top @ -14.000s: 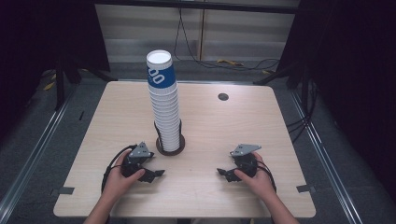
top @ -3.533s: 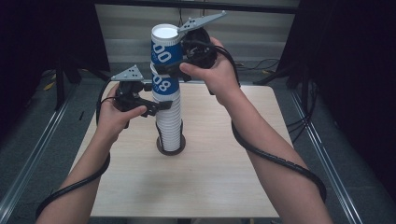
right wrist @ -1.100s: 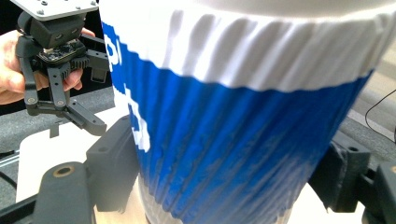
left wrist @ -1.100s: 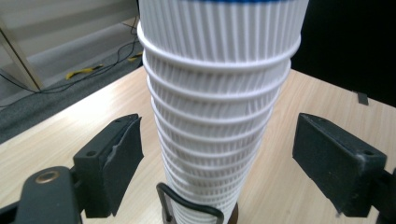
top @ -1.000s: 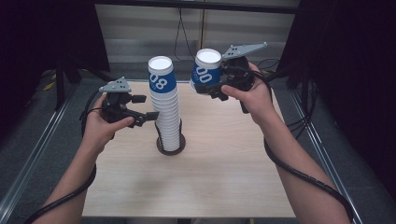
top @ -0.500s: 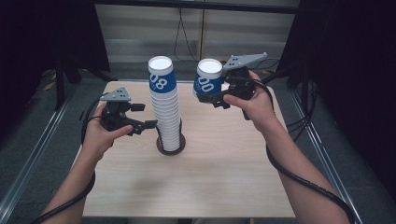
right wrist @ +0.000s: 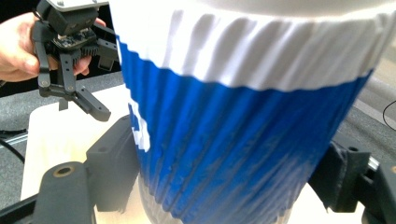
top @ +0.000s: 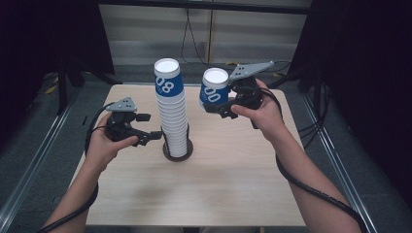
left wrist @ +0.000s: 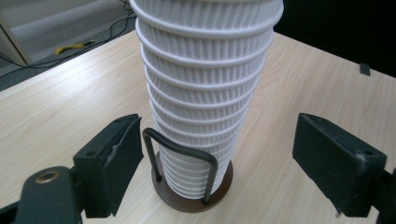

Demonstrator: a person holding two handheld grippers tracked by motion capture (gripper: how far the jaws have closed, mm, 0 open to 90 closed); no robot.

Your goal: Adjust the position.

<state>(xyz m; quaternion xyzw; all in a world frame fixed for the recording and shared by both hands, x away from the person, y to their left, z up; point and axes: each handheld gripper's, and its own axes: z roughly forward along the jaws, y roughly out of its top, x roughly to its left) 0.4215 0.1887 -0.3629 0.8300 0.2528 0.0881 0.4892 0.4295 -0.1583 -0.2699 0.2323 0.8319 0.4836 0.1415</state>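
Right tongs (top: 218,108) clamp a ribbed blue-white paper cup (top: 214,88); left tongs (top: 154,137) gape apart.

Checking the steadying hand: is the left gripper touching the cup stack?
Apart. The left gripper view shows table between both pads and the cup stack.

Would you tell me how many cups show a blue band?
2: one cup held in the right gripper, one topping the stack in the holder; nested cups may hide bands.
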